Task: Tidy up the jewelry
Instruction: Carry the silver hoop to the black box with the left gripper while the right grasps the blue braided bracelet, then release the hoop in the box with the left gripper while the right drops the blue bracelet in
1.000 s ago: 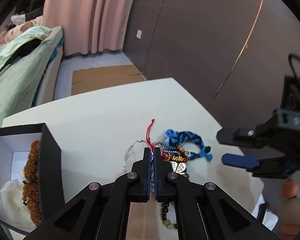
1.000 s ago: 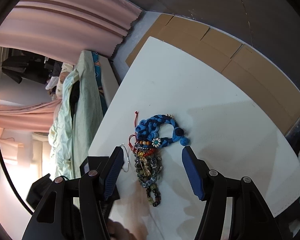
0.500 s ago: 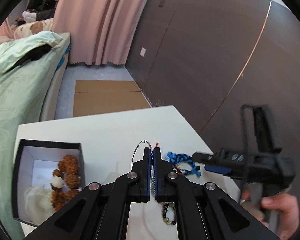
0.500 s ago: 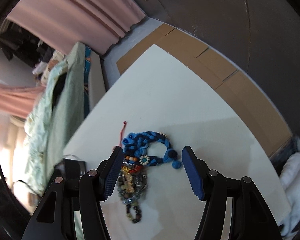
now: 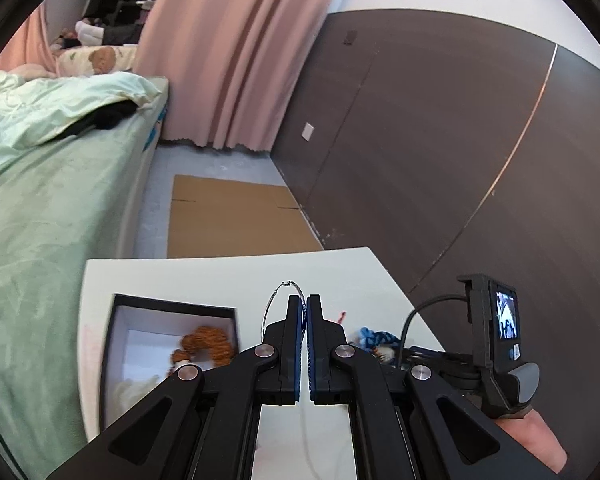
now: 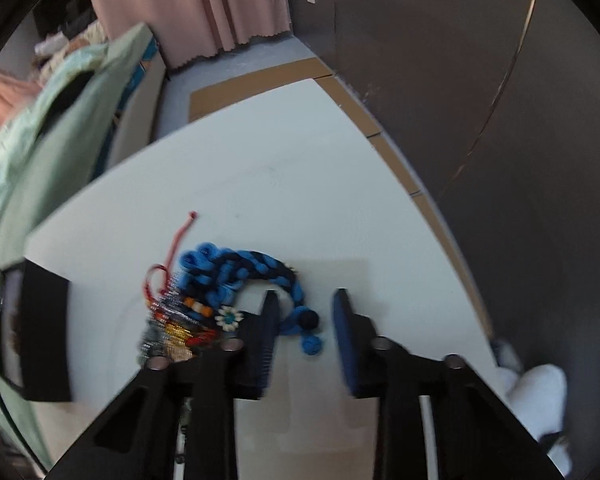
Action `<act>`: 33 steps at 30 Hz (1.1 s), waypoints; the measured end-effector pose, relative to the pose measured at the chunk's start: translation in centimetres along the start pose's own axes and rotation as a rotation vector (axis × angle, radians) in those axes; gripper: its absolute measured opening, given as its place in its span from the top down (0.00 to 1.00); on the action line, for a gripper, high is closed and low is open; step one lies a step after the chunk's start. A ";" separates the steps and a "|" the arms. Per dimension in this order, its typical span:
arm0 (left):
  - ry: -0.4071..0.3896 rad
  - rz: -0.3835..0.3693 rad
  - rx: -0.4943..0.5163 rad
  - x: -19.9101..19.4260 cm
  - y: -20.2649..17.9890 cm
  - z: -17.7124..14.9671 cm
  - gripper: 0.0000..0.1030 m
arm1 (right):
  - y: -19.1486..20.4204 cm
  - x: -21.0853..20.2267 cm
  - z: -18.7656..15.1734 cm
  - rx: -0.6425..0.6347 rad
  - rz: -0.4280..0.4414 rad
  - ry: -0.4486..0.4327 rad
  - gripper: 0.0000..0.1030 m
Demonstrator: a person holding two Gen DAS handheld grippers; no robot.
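Left gripper (image 5: 304,300) pinching thin wire hoop (image 5: 285,286) above worktop (image 5: 220,276), near black box (image 5: 172,306). Right gripper (image 6: 305,306) just closing, still apart, straddling blue braided cord (image 6: 260,270).

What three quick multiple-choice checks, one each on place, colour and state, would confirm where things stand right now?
1. Where do the brown beads lie?
A. in the black box
B. on the bed
C. on the cardboard

2. What colour is the braided cord?
A. green
B. blue
C. white

3. How is the left gripper?
A. wide open and empty
B. shut on the silver hoop
C. shut on the braided cord

Answers:
1 A: the beads sit inside the box's white interior.
2 B: its strands are bright and dark blue.
3 B: the pads meet and the hoop sticks out between them.
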State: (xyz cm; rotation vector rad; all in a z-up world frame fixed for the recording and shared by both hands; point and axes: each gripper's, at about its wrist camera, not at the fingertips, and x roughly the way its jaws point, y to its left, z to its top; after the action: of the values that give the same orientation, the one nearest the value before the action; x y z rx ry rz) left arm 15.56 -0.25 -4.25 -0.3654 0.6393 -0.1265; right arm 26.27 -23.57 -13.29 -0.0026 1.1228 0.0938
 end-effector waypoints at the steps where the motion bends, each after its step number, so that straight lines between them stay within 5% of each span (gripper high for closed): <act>1: -0.003 0.004 -0.002 -0.3 0.2 0.0 0.98 | -0.3 -0.1 -0.1 0.007 0.020 0.004 0.87; 16: -0.044 0.094 -0.058 -3.7 3.5 -0.6 0.98 | -3.6 -5.2 -2.0 0.196 0.388 -0.106 0.89; 25: -0.031 0.093 -0.108 -3.8 4.9 -0.9 0.98 | -0.6 -7.7 -1.6 0.185 0.492 -0.215 0.89; 33: 0.084 0.153 -0.171 -2.4 6.7 -1.0 0.92 | 3.0 -9.4 -1.6 0.140 0.632 -0.273 0.89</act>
State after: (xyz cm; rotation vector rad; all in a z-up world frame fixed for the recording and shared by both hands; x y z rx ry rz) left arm 13.01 6.21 -6.15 -0.4759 0.7611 0.0595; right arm 20.54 -21.38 -5.40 0.4788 0.8213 0.5623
